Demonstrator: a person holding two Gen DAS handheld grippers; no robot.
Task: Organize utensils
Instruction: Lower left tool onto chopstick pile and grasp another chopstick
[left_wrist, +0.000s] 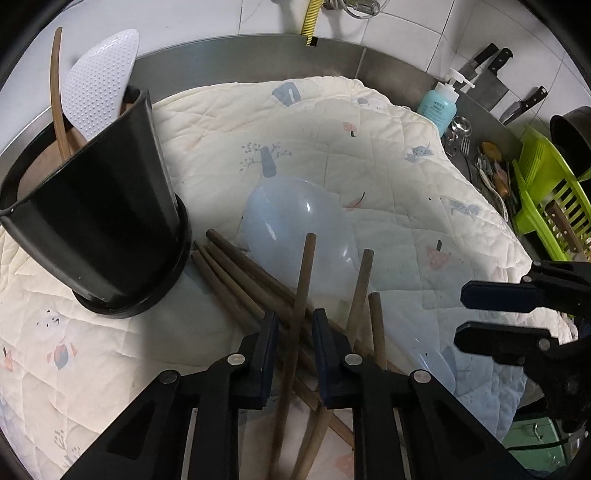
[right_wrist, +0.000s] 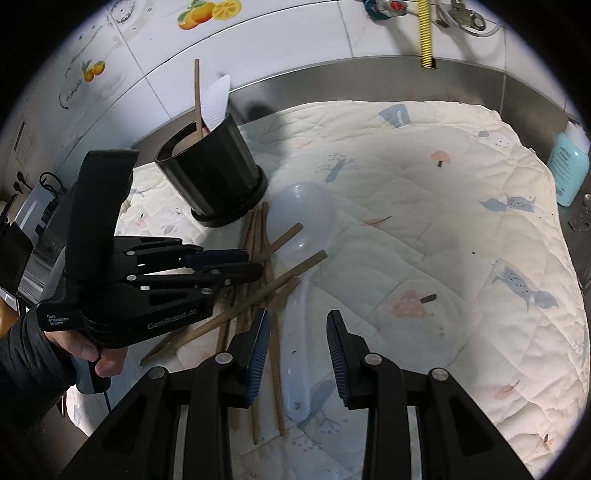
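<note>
Several brown chopsticks (left_wrist: 236, 280) (right_wrist: 258, 266) lie in a loose pile on a quilted cloth, partly under a translucent blue ladle (left_wrist: 299, 229) (right_wrist: 299, 280). A black utensil holder (left_wrist: 99, 221) (right_wrist: 218, 173) stands at the left with a white perforated spatula (left_wrist: 99, 85) and a wooden stick (left_wrist: 57, 96) in it. My left gripper (left_wrist: 293, 328) (right_wrist: 236, 264) hovers low over the pile, its jaws narrowly apart around one chopstick (left_wrist: 299, 314); whether they touch it I cannot tell. My right gripper (right_wrist: 297, 332) (left_wrist: 476, 314) is open above the ladle's handle.
The cream quilted cloth (left_wrist: 369, 155) (right_wrist: 443, 221) covers a steel counter. A teal soap bottle (left_wrist: 439, 103) (right_wrist: 567, 170), loose cutlery (left_wrist: 461, 144), a green dish rack (left_wrist: 546, 192) and knives (left_wrist: 491, 74) on the wall sit at the right.
</note>
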